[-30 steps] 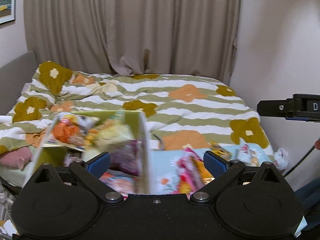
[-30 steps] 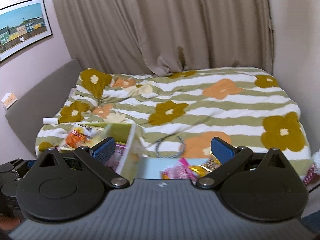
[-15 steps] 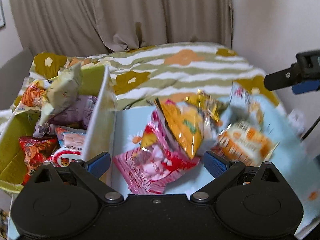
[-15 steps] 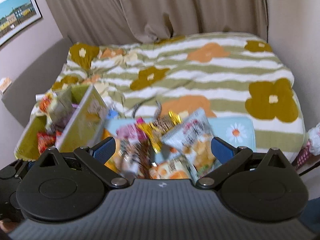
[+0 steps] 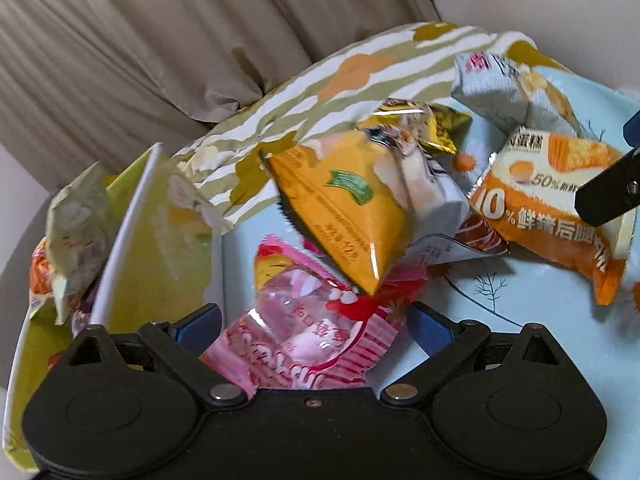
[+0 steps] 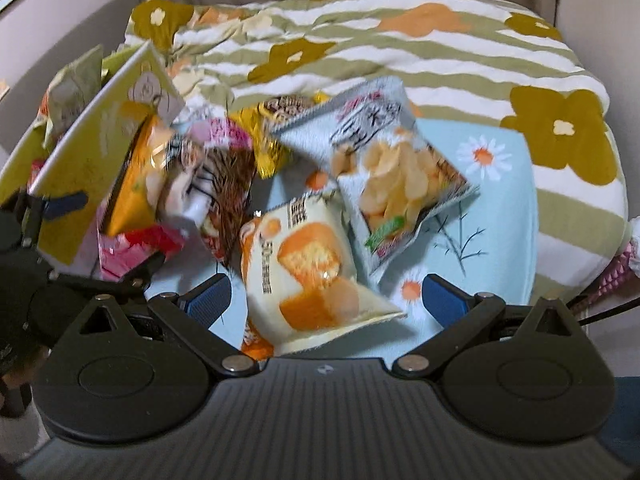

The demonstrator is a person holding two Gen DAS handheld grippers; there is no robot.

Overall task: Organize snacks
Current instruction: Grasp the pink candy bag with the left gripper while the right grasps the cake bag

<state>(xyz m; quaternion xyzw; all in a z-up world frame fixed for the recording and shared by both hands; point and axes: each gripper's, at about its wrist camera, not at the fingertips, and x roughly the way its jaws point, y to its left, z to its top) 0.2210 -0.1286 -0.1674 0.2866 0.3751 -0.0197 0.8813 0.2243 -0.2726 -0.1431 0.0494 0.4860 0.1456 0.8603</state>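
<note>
Several snack packets lie in a pile on a light blue flowered tray (image 5: 532,304) (image 6: 500,208). My left gripper (image 5: 316,322) is open, its jaws either side of a pink packet (image 5: 304,320); a yellow-orange packet (image 5: 344,216) lies just beyond. My right gripper (image 6: 326,298) is open around a cream and orange cake packet (image 6: 308,272) (image 5: 560,200). A pale blue chip bag (image 6: 392,168) lies beyond it. A green box (image 5: 160,240) (image 6: 100,148) holding more snacks stands left of the pile.
The tray and box rest on a bed with a green striped, flowered duvet (image 6: 400,48). Beige curtains (image 5: 180,40) hang behind. The left gripper's body (image 6: 36,264) shows at the left of the right wrist view. A wall lies to the right.
Both grippers have dropped from looking across the bed and moved close onto the snack pile. Their jaws stay open.
</note>
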